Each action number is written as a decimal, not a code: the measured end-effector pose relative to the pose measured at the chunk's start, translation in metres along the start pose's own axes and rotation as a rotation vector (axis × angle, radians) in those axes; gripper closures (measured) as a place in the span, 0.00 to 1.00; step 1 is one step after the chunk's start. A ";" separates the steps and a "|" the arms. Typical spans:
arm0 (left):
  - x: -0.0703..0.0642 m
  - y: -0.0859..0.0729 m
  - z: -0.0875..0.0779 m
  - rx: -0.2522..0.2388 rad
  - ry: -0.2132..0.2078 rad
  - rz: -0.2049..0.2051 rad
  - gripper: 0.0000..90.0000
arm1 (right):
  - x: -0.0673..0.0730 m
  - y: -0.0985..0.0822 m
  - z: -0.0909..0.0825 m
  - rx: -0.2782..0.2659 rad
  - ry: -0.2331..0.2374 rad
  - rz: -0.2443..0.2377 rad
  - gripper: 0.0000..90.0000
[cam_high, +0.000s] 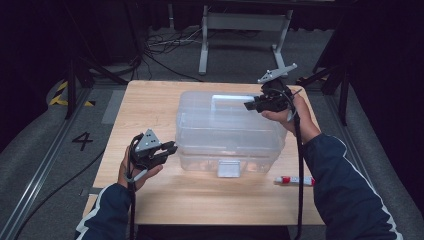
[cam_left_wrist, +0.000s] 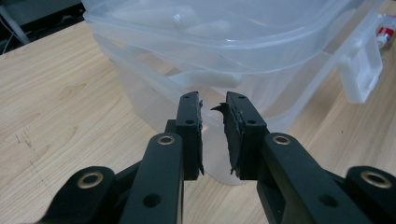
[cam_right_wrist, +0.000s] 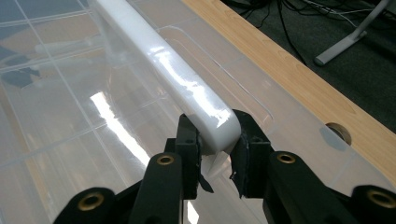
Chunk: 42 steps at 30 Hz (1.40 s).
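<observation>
Right gripper (cam_right_wrist: 214, 156) clamped on the white handle (cam_right_wrist: 163, 60) of the clear plastic box (cam_high: 227, 127) – lift looks to be on.
The box sits mid-table (cam_high: 150, 100), lid on. The left gripper (cam_left_wrist: 213, 135) is at its near left corner, jaws narrowed to a slim gap with nothing between them – the box wall sits just beyond the tips. Risk, as I judge it: one grip at the handle's end could tilt the box or let the glossy handle slip, and it might knock the small red-capped tube (cam_high: 295, 180) lying nearby.
</observation>
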<state>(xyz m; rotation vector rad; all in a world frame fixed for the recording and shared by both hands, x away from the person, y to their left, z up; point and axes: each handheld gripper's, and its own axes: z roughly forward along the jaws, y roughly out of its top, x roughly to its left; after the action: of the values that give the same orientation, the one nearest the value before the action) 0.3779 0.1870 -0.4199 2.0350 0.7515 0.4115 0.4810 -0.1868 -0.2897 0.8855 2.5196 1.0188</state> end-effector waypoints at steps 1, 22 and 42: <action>0.001 0.001 0.000 -0.003 0.002 0.003 0.86 | 0.000 0.001 0.000 0.006 0.000 0.002 0.83; -0.003 0.012 0.007 -0.036 0.018 -0.008 0.88 | -0.003 0.007 0.000 0.030 -0.007 0.001 0.82; 0.003 0.013 0.007 -0.020 0.068 0.004 0.89 | -0.011 -0.054 -0.083 -0.152 -0.218 -0.174 0.54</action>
<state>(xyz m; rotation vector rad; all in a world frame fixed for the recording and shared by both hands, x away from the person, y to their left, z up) 0.3882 0.1796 -0.4128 2.0129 0.7816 0.4909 0.4279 -0.2685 -0.2688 0.6805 2.2601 0.9851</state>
